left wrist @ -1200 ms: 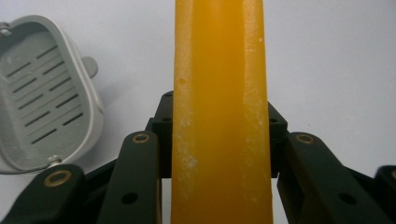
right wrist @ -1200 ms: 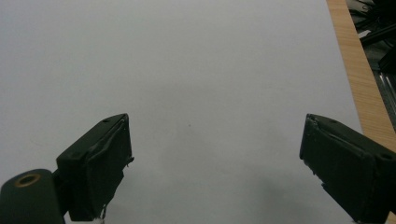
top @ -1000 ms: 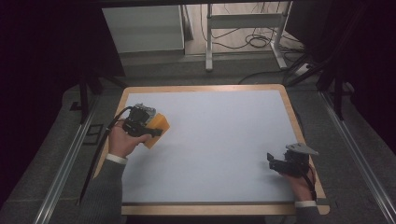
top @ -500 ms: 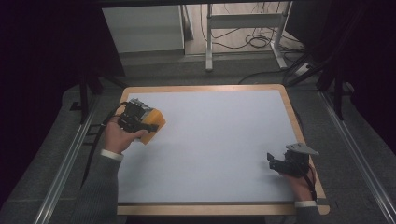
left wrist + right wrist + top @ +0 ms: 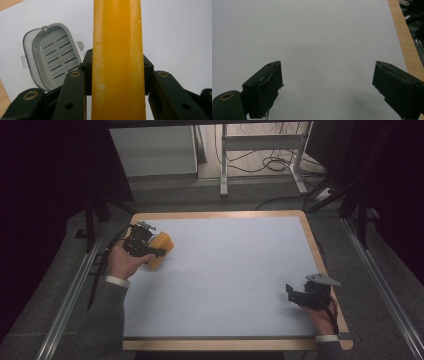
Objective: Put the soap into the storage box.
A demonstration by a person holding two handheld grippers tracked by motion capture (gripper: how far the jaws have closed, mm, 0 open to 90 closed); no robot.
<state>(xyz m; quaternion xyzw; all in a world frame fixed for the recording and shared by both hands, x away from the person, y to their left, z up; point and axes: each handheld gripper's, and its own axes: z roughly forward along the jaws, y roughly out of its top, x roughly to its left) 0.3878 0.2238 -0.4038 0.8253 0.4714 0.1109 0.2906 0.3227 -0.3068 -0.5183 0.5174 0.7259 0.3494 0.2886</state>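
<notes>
A yellow-orange bar of soap (image 5: 117, 62) is clamped between the jaws of the left gripper (image 5: 150, 251), its long axis running out along them. A grey slotted plastic soap dish (image 5: 51, 56) lies just beyond, to its left. The right gripper (image 5: 327, 92), jaws parted and empty, is held well apart.

Orange soap bar (image 5: 117, 60) cut off by top and bottom edges in left gripper view; hides left gripper (image 5: 117, 75) pad contact. Grey soap dish (image 5: 51, 56) lower corner hidden behind jaw. Dish hidden beneath gripper in high view.
</notes>
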